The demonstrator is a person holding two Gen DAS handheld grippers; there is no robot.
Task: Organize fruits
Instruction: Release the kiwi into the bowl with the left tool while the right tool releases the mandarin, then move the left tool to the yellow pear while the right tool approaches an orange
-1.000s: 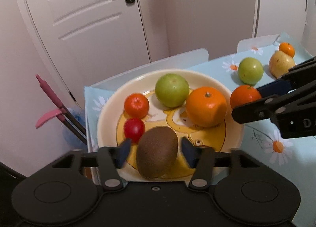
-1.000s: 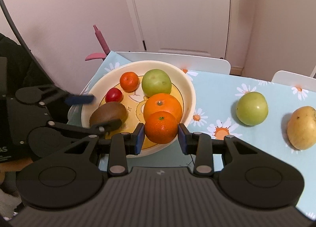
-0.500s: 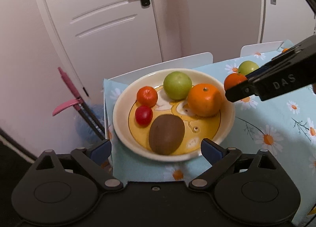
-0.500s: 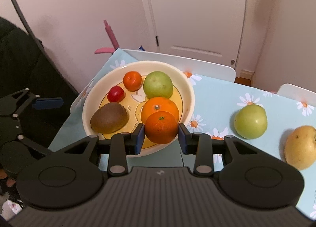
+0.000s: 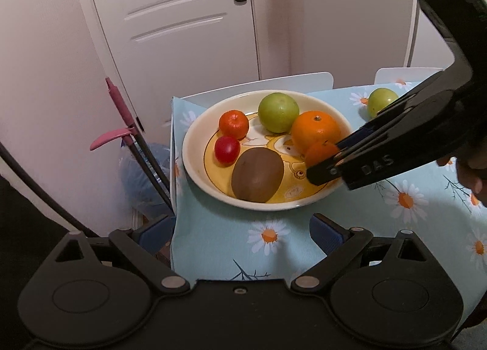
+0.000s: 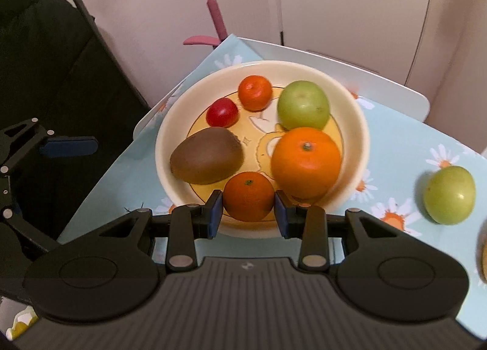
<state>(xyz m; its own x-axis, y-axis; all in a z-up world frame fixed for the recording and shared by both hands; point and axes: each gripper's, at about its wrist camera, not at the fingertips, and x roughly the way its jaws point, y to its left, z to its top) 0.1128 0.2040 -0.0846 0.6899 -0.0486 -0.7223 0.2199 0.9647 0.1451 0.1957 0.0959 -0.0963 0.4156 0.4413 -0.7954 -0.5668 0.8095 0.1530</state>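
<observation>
**What the two wrist views leave unseen**

In the left wrist view, the right gripper's fingers [image 5: 341,164] cover most of the small mandarin [image 5: 319,150] and the lower edge of the green fruit [image 5: 380,100] beyond them. In the right wrist view, a yellowish fruit [image 6: 483,255], far right of the fingers, is cut by the frame edge. Whether the mandarin touches the plate [image 6: 362,137] cannot be told.

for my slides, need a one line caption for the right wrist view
Right gripper holds a tangerine over the plate beside kiwi and orange.
</observation>
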